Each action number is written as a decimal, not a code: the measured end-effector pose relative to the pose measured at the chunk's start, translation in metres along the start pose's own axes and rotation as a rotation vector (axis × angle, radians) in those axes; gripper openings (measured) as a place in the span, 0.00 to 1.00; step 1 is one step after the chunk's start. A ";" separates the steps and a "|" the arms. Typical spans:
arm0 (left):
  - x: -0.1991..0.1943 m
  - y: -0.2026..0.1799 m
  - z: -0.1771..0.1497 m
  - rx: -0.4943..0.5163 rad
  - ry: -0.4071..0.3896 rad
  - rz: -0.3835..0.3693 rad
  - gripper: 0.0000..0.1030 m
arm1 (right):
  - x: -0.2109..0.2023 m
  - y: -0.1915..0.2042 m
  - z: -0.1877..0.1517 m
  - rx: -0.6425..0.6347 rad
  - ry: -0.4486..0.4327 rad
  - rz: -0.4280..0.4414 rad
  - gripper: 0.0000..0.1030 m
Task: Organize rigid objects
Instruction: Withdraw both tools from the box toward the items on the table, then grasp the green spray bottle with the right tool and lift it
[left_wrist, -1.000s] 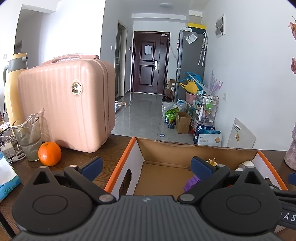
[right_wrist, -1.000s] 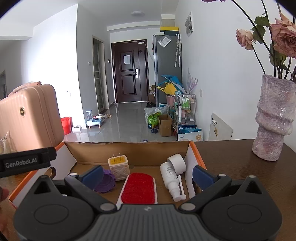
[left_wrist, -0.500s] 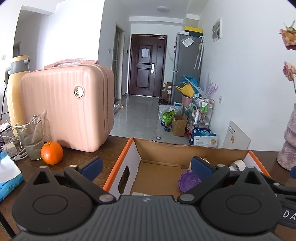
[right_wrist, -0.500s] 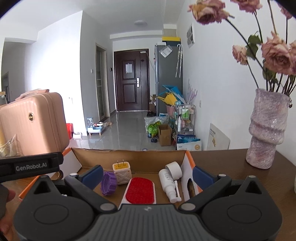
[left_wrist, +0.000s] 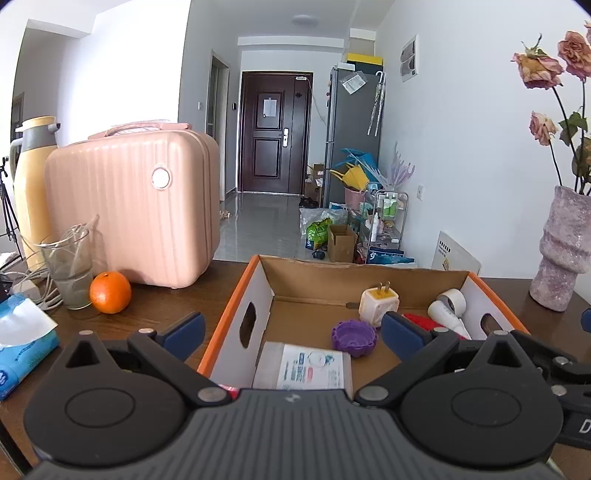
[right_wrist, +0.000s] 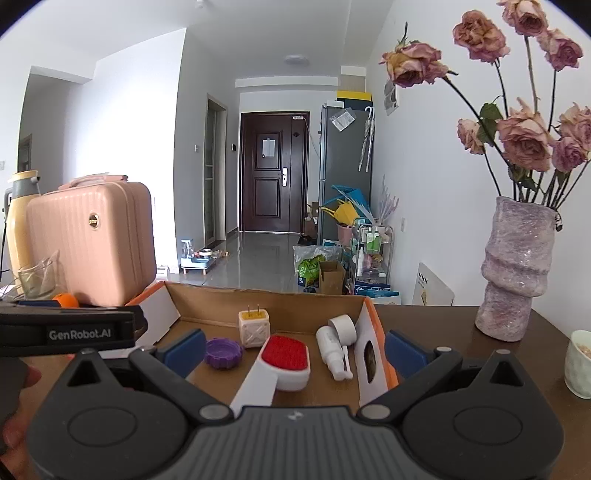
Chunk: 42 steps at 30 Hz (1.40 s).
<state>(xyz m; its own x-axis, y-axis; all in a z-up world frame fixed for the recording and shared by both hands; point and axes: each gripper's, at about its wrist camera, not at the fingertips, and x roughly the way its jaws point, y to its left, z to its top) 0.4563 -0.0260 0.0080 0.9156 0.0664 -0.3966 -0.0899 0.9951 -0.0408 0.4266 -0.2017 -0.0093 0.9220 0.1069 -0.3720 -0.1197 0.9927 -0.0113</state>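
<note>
An open cardboard box (left_wrist: 255, 295) with orange edges (right_wrist: 173, 295) sits on the dark wooden table. It holds a purple round lid (left_wrist: 353, 336) (right_wrist: 223, 352), a cream plug adapter (left_wrist: 379, 304) (right_wrist: 253, 326), a white spray bottle (left_wrist: 448, 314) (right_wrist: 334, 349), a red and white lint brush (right_wrist: 284, 356) and a flat white packet (left_wrist: 308, 365). My left gripper (left_wrist: 291, 330) is open and empty above the box's near left part. My right gripper (right_wrist: 293, 347) is open and empty above the box's near right part.
A pink hard case (left_wrist: 136, 206), a yellow thermos (left_wrist: 31, 192), a glass (left_wrist: 70, 269), an orange (left_wrist: 110, 291) and a tissue pack (left_wrist: 22, 339) stand left of the box. A purple vase with dried roses (right_wrist: 515, 266) and a small cup (right_wrist: 580, 363) stand on the right.
Both grippers have risen and drawn back from the box, so more of its inside shows. Both stay open and empty.
</note>
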 end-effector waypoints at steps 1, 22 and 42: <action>-0.004 0.001 -0.002 0.001 -0.002 0.001 1.00 | -0.004 0.000 -0.002 -0.002 -0.001 -0.002 1.00; -0.072 0.017 -0.045 0.022 0.026 -0.024 1.00 | -0.085 -0.003 -0.054 -0.015 -0.002 -0.005 1.00; -0.101 0.018 -0.068 0.041 0.057 -0.047 1.00 | -0.110 -0.010 -0.082 0.010 0.044 0.001 1.00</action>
<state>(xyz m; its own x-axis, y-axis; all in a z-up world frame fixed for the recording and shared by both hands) 0.3356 -0.0196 -0.0150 0.8943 0.0166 -0.4472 -0.0303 0.9993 -0.0235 0.2957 -0.2282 -0.0443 0.9048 0.1053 -0.4127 -0.1163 0.9932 -0.0016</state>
